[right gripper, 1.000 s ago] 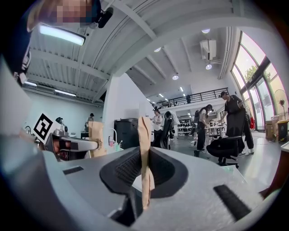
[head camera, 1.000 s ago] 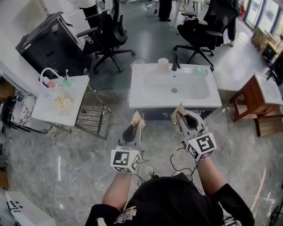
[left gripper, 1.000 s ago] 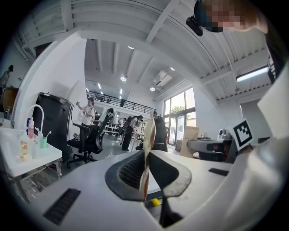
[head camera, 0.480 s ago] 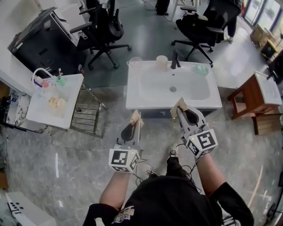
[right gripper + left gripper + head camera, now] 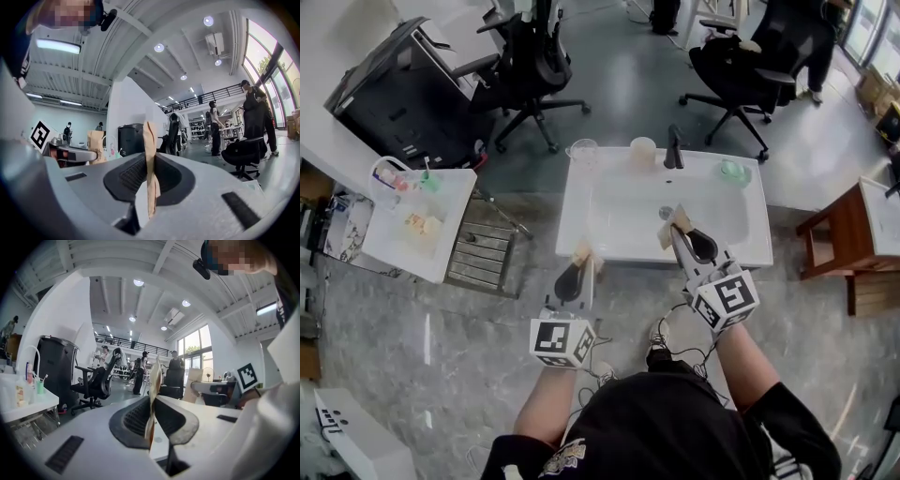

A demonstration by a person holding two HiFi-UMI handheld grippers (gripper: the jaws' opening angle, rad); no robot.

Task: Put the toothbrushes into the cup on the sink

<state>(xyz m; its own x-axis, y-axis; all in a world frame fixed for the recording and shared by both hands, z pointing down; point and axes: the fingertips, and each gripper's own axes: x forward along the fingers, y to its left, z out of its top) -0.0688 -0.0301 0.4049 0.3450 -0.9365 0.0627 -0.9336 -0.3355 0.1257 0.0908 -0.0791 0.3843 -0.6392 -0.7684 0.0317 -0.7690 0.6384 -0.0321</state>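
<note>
A white sink (image 5: 741, 246) stands ahead, with a clear cup (image 5: 583, 150) and a beige cup (image 5: 643, 151) on its back rim beside the dark faucet (image 5: 674, 146). My left gripper (image 5: 582, 259) is shut on a flat tan paper-wrapped toothbrush (image 5: 584, 253) at the sink's front left edge. In the left gripper view that tan pack (image 5: 153, 380) stands upright between the pads. My right gripper (image 5: 677, 228) is shut on a second tan pack (image 5: 679, 219) and hangs over the basin. In the right gripper view this pack (image 5: 150, 154) is pinched the same way.
A green item (image 5: 731, 170) lies on the sink's back right corner. At the left stand a white side table (image 5: 441, 258) with bottles and a wire rack (image 5: 483, 248). A wooden stool (image 5: 839, 234) is at the right; office chairs (image 5: 530, 70) stand behind the sink.
The person has stepped closer to the sink. Both grippers, still holding their tan packs, have moved from in front of it to over its front edge.
</note>
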